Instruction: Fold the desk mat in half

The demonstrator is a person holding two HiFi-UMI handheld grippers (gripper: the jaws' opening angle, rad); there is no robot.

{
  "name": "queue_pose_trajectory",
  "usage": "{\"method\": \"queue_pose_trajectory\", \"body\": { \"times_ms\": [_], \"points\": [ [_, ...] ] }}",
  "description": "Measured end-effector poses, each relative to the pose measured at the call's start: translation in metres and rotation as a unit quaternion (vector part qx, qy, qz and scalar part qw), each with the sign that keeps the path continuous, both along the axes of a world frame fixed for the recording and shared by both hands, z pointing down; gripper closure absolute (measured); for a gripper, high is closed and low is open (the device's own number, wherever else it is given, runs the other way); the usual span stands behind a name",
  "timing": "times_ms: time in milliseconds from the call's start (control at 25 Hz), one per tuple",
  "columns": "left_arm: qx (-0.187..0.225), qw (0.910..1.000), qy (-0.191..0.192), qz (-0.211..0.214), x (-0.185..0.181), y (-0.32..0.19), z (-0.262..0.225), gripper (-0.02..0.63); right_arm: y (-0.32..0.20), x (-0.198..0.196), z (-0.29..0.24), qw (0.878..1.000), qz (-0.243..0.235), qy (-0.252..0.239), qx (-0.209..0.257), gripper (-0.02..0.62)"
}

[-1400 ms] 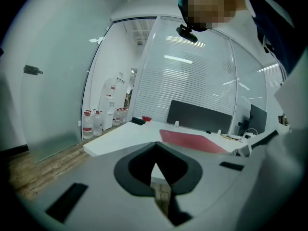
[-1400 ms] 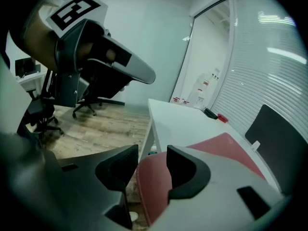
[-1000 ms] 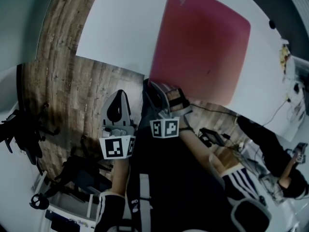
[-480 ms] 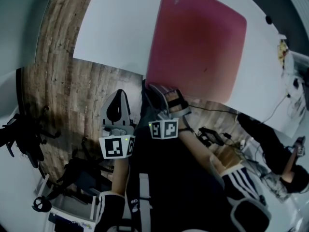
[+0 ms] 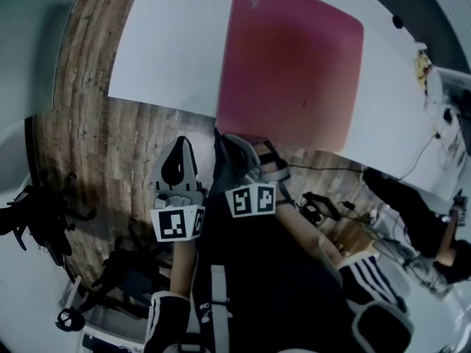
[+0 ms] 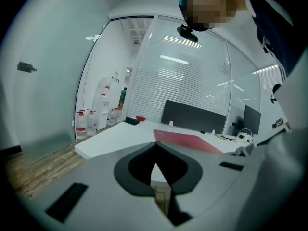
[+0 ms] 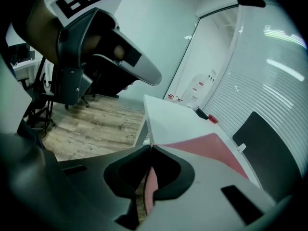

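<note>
**Grip.** Your right gripper (image 5: 239, 140) has just been closing, and its jaws now stand narrow, pinched on the near edge of the pink desk mat (image 5: 291, 72), close to its near-left corner. The right gripper view shows the pink edge between the pads. Your left gripper (image 5: 179, 144) has its jaws together on nothing.

**Key relation.** The mat lies flat on the white table (image 5: 169, 43), stretching away from the right gripper towards the far side. Its long axis appears to run that way too. Folding in half would mean carrying the near edge up and over to the far edge. The left gripper hangs over the wood-grain floor (image 5: 103, 145), beside the table and apart from the mat, so only 1 corner is held.

**Surroundings.** The tabletop around the mat is smooth and bare. Water bottles (image 6: 91, 121) stand by a glass partition.
</note>
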State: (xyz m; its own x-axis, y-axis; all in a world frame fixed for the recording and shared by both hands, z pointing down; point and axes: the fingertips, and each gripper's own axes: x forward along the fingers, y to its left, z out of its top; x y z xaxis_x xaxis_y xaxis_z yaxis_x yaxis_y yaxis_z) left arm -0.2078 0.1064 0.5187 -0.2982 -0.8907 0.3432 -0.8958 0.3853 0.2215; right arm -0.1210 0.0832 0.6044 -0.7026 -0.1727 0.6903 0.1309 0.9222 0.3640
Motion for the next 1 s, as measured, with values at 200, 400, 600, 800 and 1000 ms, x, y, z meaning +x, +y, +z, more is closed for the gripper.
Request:
{"method": "queue_pose_trajectory", "body": {
  "times_ms": [200, 400, 600, 800, 1000],
  "points": [
    [0.012, 0.9998, -0.006, 0.012, -0.001, -0.008, -0.01, 0.603, -0.023, 0.001, -0.028, 0.998, 0.046, -0.03, -0.021, 0.58],
    [0.025, 0.9994, -0.009, 0.022, -0.002, -0.022, -0.019, 0.603, -0.052, 0.002, -0.053, 0.995, 0.08, -0.053, -0.019, 0.58],
    [0.034, 0.9983, -0.016, 0.045, 0.001, -0.04, -0.027, 0.603, -0.08, 0.008, -0.072, 0.992, 0.104, -0.068, -0.019, 0.58],
    [0.048, 0.9967, -0.025, 0.06, 0.003, -0.058, -0.04, 0.603, -0.114, 0.015, -0.089, 0.989, 0.125, -0.078, -0.004, 0.58],
    [0.056, 0.9956, -0.036, 0.066, 0.006, -0.07, -0.052, 0.603, -0.151, 0.024, -0.106, 0.988, 0.128, -0.078, 0.021, 0.58]
  ]
}}
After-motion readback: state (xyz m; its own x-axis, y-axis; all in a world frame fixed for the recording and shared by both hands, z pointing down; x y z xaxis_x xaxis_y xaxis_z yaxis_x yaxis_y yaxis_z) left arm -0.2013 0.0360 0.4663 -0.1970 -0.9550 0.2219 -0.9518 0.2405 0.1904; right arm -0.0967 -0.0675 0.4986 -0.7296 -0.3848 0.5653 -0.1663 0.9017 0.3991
